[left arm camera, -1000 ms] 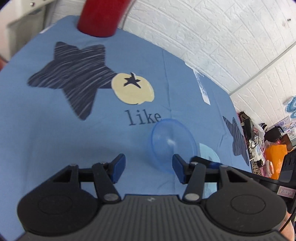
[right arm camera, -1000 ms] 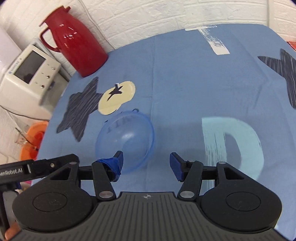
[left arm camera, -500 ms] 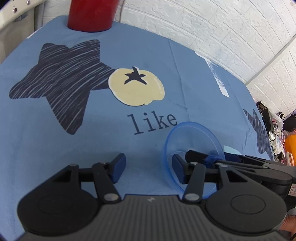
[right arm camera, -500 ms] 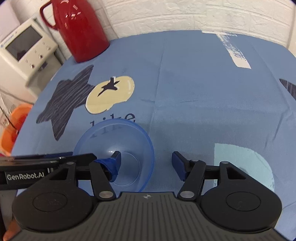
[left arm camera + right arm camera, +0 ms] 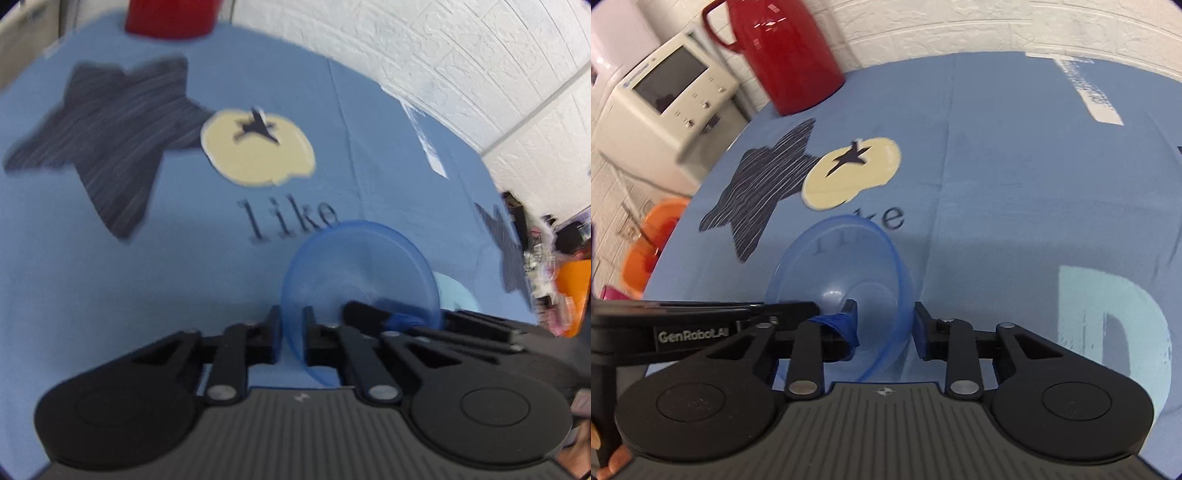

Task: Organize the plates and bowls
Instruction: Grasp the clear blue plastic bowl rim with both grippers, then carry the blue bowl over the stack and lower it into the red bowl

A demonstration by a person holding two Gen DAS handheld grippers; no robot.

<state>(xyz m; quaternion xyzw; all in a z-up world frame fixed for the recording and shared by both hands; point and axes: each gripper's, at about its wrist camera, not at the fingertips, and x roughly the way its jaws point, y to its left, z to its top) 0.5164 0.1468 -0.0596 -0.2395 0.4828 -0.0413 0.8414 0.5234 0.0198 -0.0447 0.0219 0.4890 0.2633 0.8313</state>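
- Bowl [image 5: 360, 275], clear blue plastic, sits tilted on its edge above the blue cloth of the bench [image 5: 184, 277], with both tongs at its rim; in the right wrist view the bowl [image 5: 846, 273] opens toward the left, and part of the printed word "like" [image 5: 892, 218] shows through its wall.
- Left tongs [image 5: 290, 338] are now clenched on the near rim of the bowl, one finger on each side of the thin wall. Half a second ago they stood wide apart, and only the right-hand finger was near the bowl.
- Right tongs [image 5: 884, 323] straddle the bowl's wall, one blue-padded finger [image 5: 846, 321] inside the bowl and the other outside. The gap between them is narrower than half a second ago, but whether both pads press the wall I cannot tell.
- From the left wrist view, the right tongs [image 5: 391, 315] reach in from the right side, with a blue pad inside the bowl.
- From the right wrist view, the black body of the left tongs [image 5: 701, 321] lies across from the left, marked "GenRobot.AI", as it did half a second ago.
- Since the earlier frame the bowl has turned more upright and fills more of the right wrist view.
- Red jug [image 5: 783, 55] stands at the far edge of the bench by the white brick wall, well apart from the bowl; only its base [image 5: 170, 18] shows in the left wrist view.
- Beige machine [image 5: 665, 96] with a screen sits left of the jug, off the bench.
- Left wrist view is blurred.
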